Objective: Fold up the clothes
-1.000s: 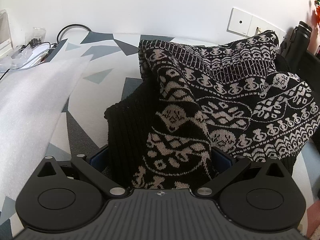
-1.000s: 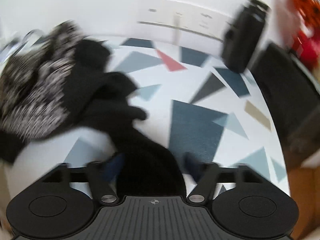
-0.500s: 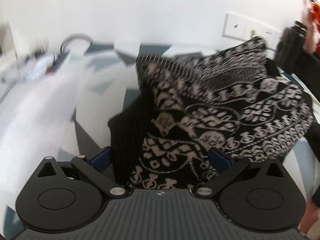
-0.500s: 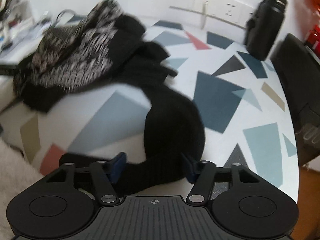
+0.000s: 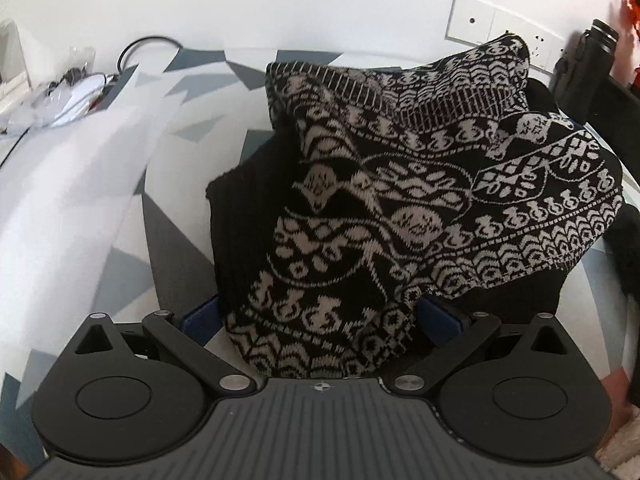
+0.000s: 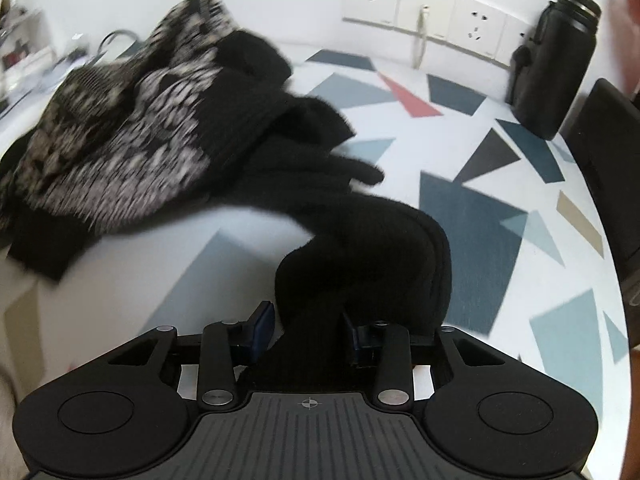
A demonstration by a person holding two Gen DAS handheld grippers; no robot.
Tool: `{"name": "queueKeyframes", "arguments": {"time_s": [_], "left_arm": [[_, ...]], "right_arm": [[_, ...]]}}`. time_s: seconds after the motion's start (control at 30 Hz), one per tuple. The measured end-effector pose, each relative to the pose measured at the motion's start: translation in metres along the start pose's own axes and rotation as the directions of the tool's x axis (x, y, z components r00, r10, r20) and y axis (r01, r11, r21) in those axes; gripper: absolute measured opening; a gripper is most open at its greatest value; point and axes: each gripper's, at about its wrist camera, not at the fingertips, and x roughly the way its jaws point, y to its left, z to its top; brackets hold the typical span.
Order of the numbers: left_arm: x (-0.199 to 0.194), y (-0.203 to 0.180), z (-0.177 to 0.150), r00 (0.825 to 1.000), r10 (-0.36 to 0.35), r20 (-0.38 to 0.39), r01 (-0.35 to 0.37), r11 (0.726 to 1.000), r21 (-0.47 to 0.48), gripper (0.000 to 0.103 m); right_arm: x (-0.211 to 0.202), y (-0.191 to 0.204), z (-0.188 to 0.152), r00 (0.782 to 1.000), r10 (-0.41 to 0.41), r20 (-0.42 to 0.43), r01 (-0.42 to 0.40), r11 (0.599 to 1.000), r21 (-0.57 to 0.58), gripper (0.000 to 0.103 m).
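A black-and-white patterned knit sweater (image 5: 380, 208) lies bunched on the tablecloth (image 5: 180, 240) with its near edge hanging between the wide-apart fingers of my left gripper (image 5: 320, 316), which stands open. In the right wrist view the same sweater (image 6: 132, 152) sits at the left, blurred. A black fuzzy length of fabric (image 6: 360, 248) runs from that heap down to my right gripper (image 6: 310, 332), whose blue-padded fingers are shut on it. Whether the black piece is part of the sweater is unclear.
The table (image 6: 472, 220) carries a white cloth with coloured triangles. A black bottle (image 6: 556, 60) stands at the back right below wall sockets (image 6: 436, 20). A white foam sheet (image 5: 60, 184) lies left, with a cable (image 5: 148, 46) and clutter behind. A dark object (image 6: 608, 160) borders the right edge.
My right gripper's fingers have drawn closer and now pinch the black fabric, pulling it toward the near side. The left gripper stays wide with the sweater between its fingers.
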Motion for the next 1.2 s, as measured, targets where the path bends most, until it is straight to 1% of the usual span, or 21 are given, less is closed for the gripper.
{"name": "queueKeyframes", "arguments": {"time_s": [0.1, 0.33, 0.37, 0.53, 0.6, 0.63, 0.67, 0.73, 0.87, 1.1, 1.2], "left_arm": [[0.002, 0.001, -0.002, 1.0, -0.008, 0.003, 0.008, 1.0, -0.004, 0.103], [0.007, -0.007, 0.002, 1.0, 0.018, 0.0, -0.018, 0.999, 0.027, 0.103], [0.008, -0.009, 0.003, 1.0, 0.02, -0.003, -0.02, 0.999, 0.031, 0.103], [0.013, -0.013, 0.008, 1.0, 0.02, -0.01, -0.019, 0.998, 0.06, 0.103], [0.015, -0.014, 0.01, 1.0, 0.013, -0.008, -0.012, 0.997, 0.073, 0.103], [0.016, -0.014, 0.011, 1.0, 0.01, -0.008, -0.009, 0.997, 0.08, 0.103], [0.017, -0.015, 0.012, 1.0, 0.005, -0.009, -0.004, 0.996, 0.086, 0.103], [0.021, -0.016, 0.017, 1.0, -0.005, -0.015, 0.006, 0.995, 0.1, 0.103], [0.028, -0.02, 0.025, 0.999, -0.02, -0.025, 0.023, 0.992, 0.124, 0.103], [0.031, -0.024, 0.023, 0.999, -0.039, 0.015, 0.037, 0.99, 0.137, 0.103], [0.031, -0.023, 0.022, 0.999, -0.043, 0.021, 0.04, 0.99, 0.138, 0.103]], "right_arm": [[0.014, -0.005, 0.015, 1.0, -0.013, 0.027, 0.011, 0.999, 0.039, 0.038], [0.037, -0.012, 0.038, 0.998, -0.033, 0.061, 0.028, 0.997, 0.078, 0.058], [0.039, -0.013, 0.038, 0.997, -0.033, 0.064, 0.028, 0.996, 0.082, 0.061], [0.041, -0.01, 0.035, 0.996, -0.027, 0.084, 0.021, 0.997, 0.077, 0.068], [0.041, -0.008, 0.032, 0.996, -0.021, 0.087, 0.016, 0.998, 0.068, 0.076], [0.042, -0.005, 0.032, 0.997, -0.015, 0.079, 0.01, 0.998, 0.056, 0.087], [0.043, -0.001, 0.03, 0.997, -0.011, 0.071, 0.007, 0.999, 0.048, 0.103], [0.044, 0.006, 0.026, 0.997, -0.021, 0.076, 0.017, 0.999, 0.047, 0.102], [0.043, 0.01, 0.024, 0.995, -0.038, 0.092, 0.031, 0.997, 0.076, 0.102], [0.044, 0.011, 0.022, 0.994, -0.043, 0.101, 0.035, 0.996, 0.081, 0.102], [0.044, 0.013, 0.022, 0.993, -0.049, 0.106, 0.04, 0.995, 0.088, 0.102]]}}
